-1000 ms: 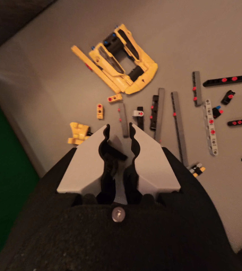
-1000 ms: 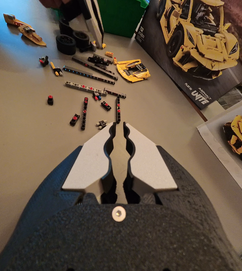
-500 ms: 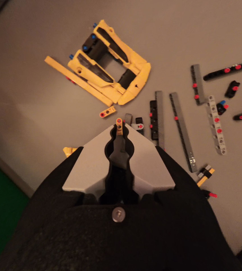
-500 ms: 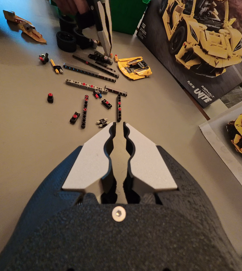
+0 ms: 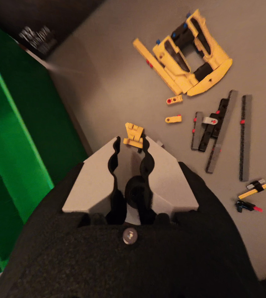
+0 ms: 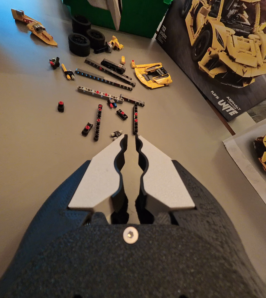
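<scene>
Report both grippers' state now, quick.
Left gripper: open, holding nothing; its fingers flank a small yellow plastic brick assembly on the table.
Right gripper: slightly open, empty, above the grey table.

- Hobby or home building spot, by the look.
- Grey bench [image 6: 24,145] strewn with toy brick beams [image 6: 103,79] and tyres [image 6: 79,44].
- Boxed yellow car kit [image 6: 226,48], green bin [image 6: 138,14] alongside.
</scene>
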Available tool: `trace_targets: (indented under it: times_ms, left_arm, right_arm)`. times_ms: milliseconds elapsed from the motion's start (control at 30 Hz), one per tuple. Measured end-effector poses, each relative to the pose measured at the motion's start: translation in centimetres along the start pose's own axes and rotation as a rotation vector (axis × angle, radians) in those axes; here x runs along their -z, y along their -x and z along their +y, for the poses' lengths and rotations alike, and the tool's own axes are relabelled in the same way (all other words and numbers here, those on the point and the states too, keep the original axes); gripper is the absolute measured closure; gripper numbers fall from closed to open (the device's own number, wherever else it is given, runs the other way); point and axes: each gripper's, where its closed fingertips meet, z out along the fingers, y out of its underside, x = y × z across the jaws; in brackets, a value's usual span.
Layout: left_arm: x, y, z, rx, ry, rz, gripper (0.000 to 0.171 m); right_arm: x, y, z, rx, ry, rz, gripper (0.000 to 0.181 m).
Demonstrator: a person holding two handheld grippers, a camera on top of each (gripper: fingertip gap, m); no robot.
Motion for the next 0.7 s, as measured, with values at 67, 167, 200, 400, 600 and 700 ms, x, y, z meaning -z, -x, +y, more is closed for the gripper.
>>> trace_targets:
  times_ms: [67, 167, 200, 400, 600, 700]
  left_arm:
    - [-1.4, 0.0, 0.4, 0.035, 0.023, 0.015, 0.14]
    - [-3.0, -0.2, 0.5, 0.167, 0.036, 0.099, 0.139]
    - [-3.4, -0.1, 0.7, 0.185, 0.05, 0.1, 0.139]
    - [-3.5, -0.6, 1.6, 0.067, 0.108, 0.053, 0.147]
    - [5.9, -12.0, -7.3, 0.059, -0.483, 0.646, 0.148]
    - [17.2, -19.3, -9.5, 0.136, -0.84, 1.329, 0.148]
  right_arm:
    - [-0.2, 0.2, 0.2, 0.013, 0.011, -0.003, 0.172]
    - [-0.2, 0.2, 0.3, 0.022, 0.016, -0.001, 0.172]
    - [-0.2, 0.1, 0.4, 0.019, 0.017, 0.0, 0.172]
    - [-0.1, 0.0, 0.3, 0.011, 0.012, 0.0, 0.172]
    - [0.2, -0.2, -0.5, -0.056, -0.039, -0.021, 0.173]
    - [1.8, 0.2, -4.1, -0.265, -0.274, -0.162, 0.161]
